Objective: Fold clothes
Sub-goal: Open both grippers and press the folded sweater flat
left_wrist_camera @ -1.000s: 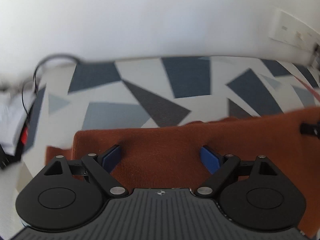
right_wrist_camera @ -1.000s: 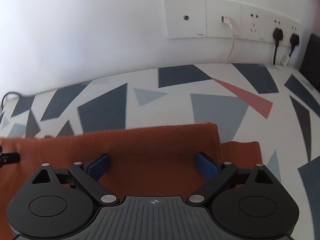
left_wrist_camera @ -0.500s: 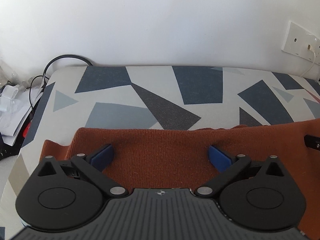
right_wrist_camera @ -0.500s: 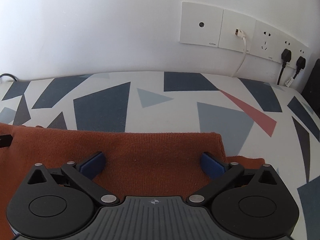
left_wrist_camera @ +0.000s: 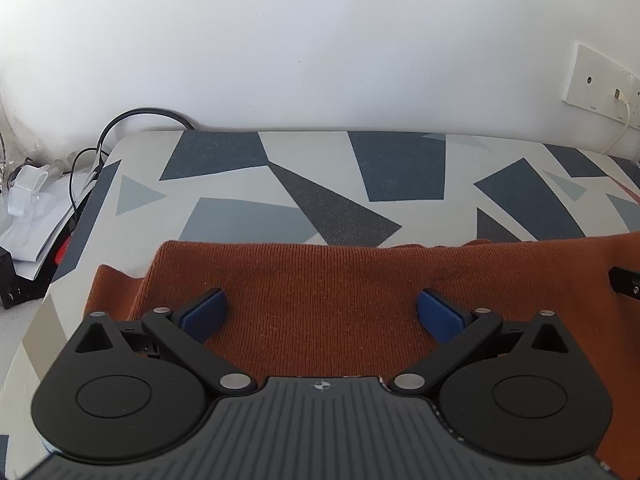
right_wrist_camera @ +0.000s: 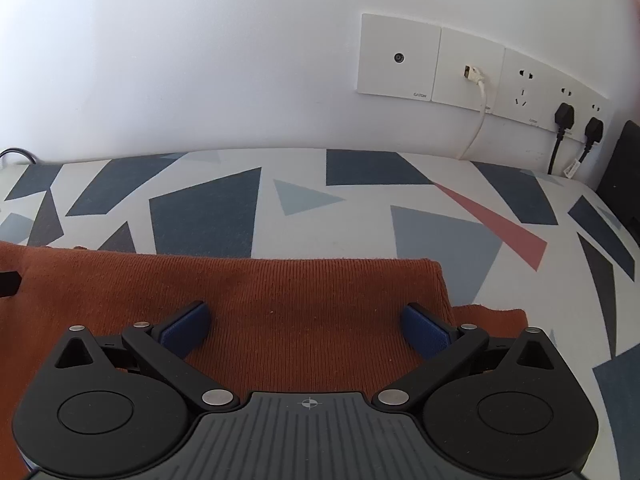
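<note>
A rust-orange knitted garment [left_wrist_camera: 340, 292] lies flat on a surface covered in a cloth printed with grey and blue triangles [left_wrist_camera: 320, 168], its far folded edge running roughly parallel to the wall behind. It sits toward the near side of the surface, with bare patterned cloth between it and the wall. At each end a lower layer of the same knit sticks out past the upper one, so it looks already doubled over once.

The left claw [left_wrist_camera: 320, 314] hangs over the garment's left end with its blue pads [left_wrist_camera: 204, 314] spread wide and nothing between them but the knit lying below. The right claw [right_wrist_camera: 306, 330] stands the same way over the right end, near the folded corner; its jaws have just been opening and are now as far apart as they go, clamped on nothing. My guess is both were let go together so the fold would settle evenly.

White sockets [right_wrist_camera: 472, 72] with plugs and a white cable sit on the wall to the right; papers and black cables [left_wrist_camera: 44, 208] clutter the floor off the left edge.
</note>
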Demonstrator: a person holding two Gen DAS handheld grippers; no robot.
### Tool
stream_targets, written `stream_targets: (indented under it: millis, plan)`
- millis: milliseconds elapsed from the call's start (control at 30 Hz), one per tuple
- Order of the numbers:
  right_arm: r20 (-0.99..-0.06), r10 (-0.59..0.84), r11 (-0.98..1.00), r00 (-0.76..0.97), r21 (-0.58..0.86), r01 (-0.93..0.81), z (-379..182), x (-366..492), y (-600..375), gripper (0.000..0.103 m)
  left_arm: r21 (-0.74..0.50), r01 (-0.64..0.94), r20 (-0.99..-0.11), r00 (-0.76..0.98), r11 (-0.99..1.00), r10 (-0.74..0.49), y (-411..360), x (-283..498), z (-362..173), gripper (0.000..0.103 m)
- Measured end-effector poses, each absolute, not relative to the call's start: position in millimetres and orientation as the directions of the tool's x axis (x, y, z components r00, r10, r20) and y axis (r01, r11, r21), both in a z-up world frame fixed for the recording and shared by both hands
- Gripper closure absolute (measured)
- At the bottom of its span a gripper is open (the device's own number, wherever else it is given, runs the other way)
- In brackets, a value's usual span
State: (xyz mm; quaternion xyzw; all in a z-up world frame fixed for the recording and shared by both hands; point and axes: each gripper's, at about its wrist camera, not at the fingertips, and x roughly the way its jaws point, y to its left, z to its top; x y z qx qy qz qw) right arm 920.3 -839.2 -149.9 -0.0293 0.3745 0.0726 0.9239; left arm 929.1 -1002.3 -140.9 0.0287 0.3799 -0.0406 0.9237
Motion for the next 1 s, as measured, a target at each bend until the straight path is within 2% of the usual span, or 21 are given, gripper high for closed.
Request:
stream_targets:
  millis: [600,833,867,933,1000]
  plan:
    - [-0.704,0.11,0.988,0.702,-0.001,-0.155,-148.5,901.8,-840.5,0.001,0.029,0.109,-0.707,0.705,0.994,-0.057,-998.8,903.0,-141.6,0.0]
    - [-0.723,0.118,0.986,0.681,0.002,-0.169,-144.9,895.5,-843.8,0.001,0.005,0.174,-0.801,0.591,0.985,-0.1,-984.9,908.5,-126.2,0.0]
    - [-0.735,0.124,0.984,0.667,0.005,-0.178,-142.6,897.3,-845.3,0.001,0.001,0.163,-0.802,0.59,0.987,-0.097,-978.2,905.3,-120.5,0.004]
    - [-0.758,0.124,0.983,0.64,0.006,-0.184,-137.1,899.3,-848.3,0.001,-0.027,0.123,-0.786,0.61,0.992,-0.097,-960.0,893.3,-105.7,0.005]
    - [-0.771,0.092,0.989,0.63,-0.003,-0.148,-128.6,894.0,-851.7,0.001,-0.123,0.098,-0.773,0.614,0.987,-0.158,-934.8,877.0,-91.3,0.004]
